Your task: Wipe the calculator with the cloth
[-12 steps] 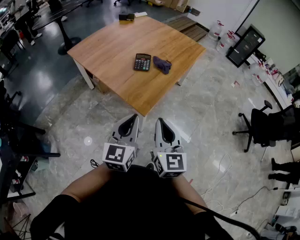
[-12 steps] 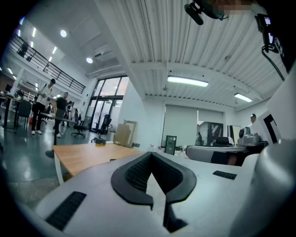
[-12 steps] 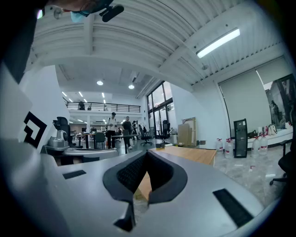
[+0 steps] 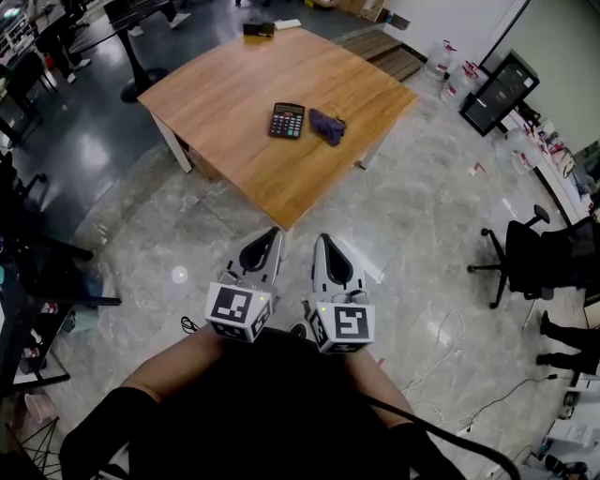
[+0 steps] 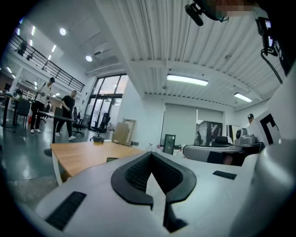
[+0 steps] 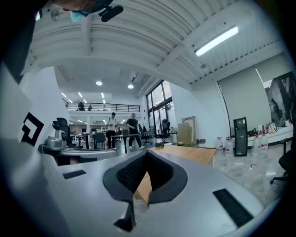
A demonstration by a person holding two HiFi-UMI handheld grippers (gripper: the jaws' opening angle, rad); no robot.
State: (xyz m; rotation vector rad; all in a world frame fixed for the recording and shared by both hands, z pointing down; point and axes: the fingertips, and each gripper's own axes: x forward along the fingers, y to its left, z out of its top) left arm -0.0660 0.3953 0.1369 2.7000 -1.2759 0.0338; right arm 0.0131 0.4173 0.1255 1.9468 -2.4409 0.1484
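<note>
You had L hand-held gripper (image 4: pixel 271 232) & R hand-held gripper (image 4: pixel 322 240) pressed together over open floor (image 4: pixel 422 216), short of worktop (image 4: pixel 234 94) near corner; calculator (image 4: pixel 287 121), cloth (image 4: pixel 327 127) lay mid-top.

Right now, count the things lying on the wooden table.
4: calculator mid-table, purple cloth close beside it, a dark item and a white one at the far edge. Nothing looks hidden.

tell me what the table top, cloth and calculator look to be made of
The table top looks like wood or wood-look laminate, matte, warm brown with faint grain lines. The cloth looks like soft fabric, dull purple, lying crumpled in folds. The calculator is probably hard plastic, a dark case with rows of keys; too small to tell more.
</note>
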